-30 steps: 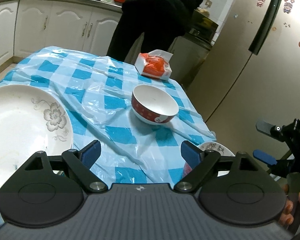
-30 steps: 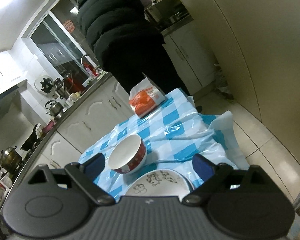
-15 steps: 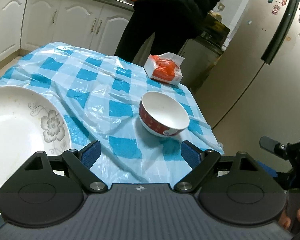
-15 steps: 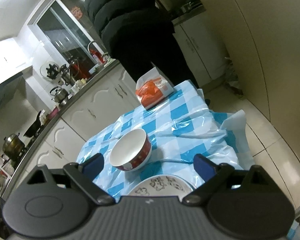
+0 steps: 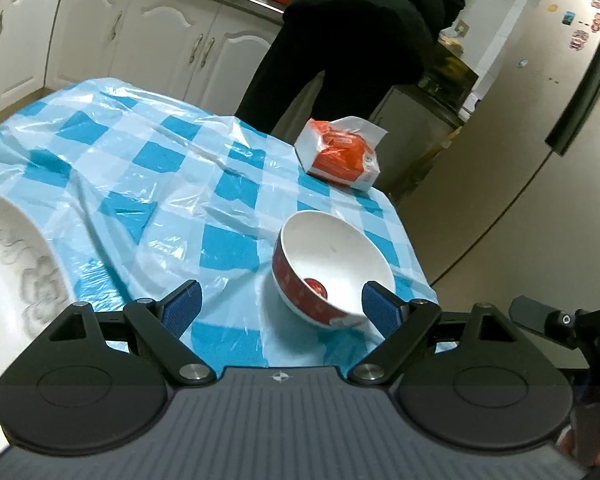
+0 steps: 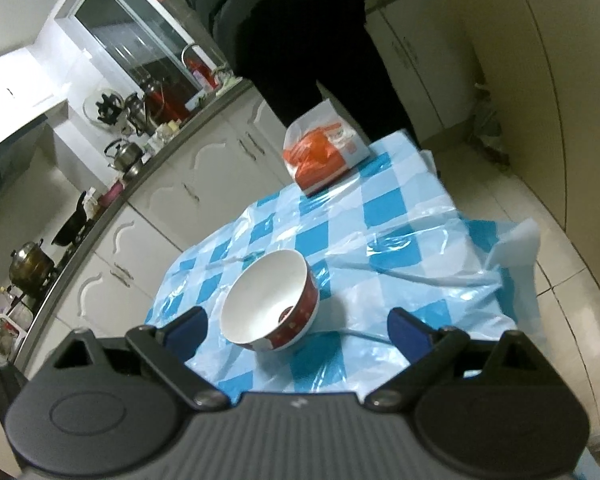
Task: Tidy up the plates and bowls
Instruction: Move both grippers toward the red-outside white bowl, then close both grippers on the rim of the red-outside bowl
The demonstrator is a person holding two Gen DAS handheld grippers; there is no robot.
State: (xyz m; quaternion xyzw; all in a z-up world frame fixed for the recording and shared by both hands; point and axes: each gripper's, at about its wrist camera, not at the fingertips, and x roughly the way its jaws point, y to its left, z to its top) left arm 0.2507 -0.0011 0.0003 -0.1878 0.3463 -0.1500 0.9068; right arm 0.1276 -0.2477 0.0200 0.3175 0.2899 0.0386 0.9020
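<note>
I hold both claws released: left claw [image 5: 278,306] and right claw [image 6: 298,326] flank the bowl [image 6: 270,300] on the tabletop [image 5: 188,184], ready for pickup.

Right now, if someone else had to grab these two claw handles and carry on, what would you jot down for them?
Left claw: open, empty, above the table's near edge with the bowl just ahead.
Right claw: open, empty, the bowl between its fingertips but not gripped.
Bowl: red outside, white inside, upright on the checked cloth, alone.
Plate: large, flower-patterned, at the left edge of the left view.
Orange pack: at the far corner, not part of the job.
Done: nothing stacked that I can see.
Left: pick up the bowl and put bowl and plate in order.
</note>
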